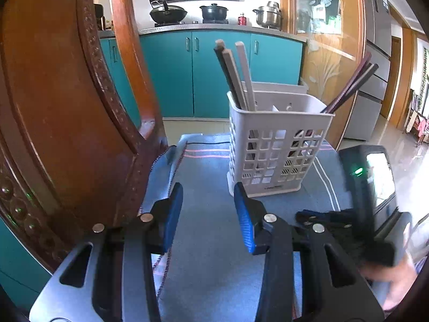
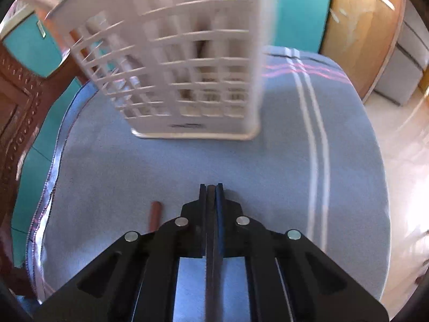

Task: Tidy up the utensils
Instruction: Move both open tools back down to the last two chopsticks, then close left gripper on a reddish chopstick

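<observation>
Glaring white off the floor (image 1: 396, 161) at right in strong daylight; blurring across the basket (image 2: 182, 61) in the right wrist view; bending and darkening toward the round fisheye edges.

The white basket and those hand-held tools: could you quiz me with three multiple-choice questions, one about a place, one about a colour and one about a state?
1. Where does the white basket stand?
A. on the stove
B. on the blue cloth
C. on the floor

2. What colour are the cabinet doors behind it?
A. teal
B. red
C. black

3. How are the jaws of the right gripper?
A. wide open and empty
B. clamped on the basket's rim
C. shut on a thin dark stick

Answers: 1 B, its base rests on the cloth. 2 A, every door shows teal. 3 C, the stick runs between the closed jaws.
</observation>
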Demonstrator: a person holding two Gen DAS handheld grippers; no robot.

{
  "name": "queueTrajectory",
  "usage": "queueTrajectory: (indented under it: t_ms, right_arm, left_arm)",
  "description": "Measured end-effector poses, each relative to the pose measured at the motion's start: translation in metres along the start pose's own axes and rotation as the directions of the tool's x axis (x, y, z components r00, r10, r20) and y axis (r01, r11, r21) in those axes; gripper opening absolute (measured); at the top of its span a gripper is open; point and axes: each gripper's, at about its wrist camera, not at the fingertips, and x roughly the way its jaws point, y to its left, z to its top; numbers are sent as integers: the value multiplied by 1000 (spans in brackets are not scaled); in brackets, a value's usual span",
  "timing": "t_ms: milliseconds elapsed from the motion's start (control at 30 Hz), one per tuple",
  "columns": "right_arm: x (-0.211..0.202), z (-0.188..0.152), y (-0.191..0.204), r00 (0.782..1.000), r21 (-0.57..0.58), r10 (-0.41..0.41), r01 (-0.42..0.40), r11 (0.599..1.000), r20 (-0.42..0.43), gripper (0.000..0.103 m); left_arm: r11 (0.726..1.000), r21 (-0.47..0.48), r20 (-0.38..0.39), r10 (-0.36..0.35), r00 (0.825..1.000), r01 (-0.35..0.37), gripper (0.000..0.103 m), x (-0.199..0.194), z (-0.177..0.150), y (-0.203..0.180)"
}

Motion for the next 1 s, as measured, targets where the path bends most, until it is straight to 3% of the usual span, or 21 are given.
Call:
queueTrajectory:
  t_ms: [133, 267, 433, 667, 733, 1000]
  right_arm:
    - [-11, -1, -42, 1000, 113, 27, -27, 993, -6, 7]
    - [-15, 1, -69, 998, 145, 50, -45, 988, -33, 10]
    - [-27, 1, -70, 1000, 86, -14, 16, 996, -27, 30]
    - [-31, -16, -76, 998, 98, -29, 34, 995, -47, 31]
    - [-31, -16, -77, 998, 100, -31, 35, 994, -48, 31]
    - [-29, -19, -71, 998, 95, -36, 41, 995, -48, 35]
  left_arm:
    - [998, 5, -55, -55, 997, 55, 52, 8, -6, -8]
    - [989, -10, -166, -147, 975, 148, 52, 29, -17, -22]
    - [987, 32, -249, -146, 957, 159, 52, 50, -32, -46]
    - [985, 49, -354, -136, 925, 164, 52, 79, -51, -69]
    - [983, 45, -396, -148, 906, 180, 53, 88, -56, -74]
    - [982, 74, -391, -129, 911, 171, 55, 89, -57, -79]
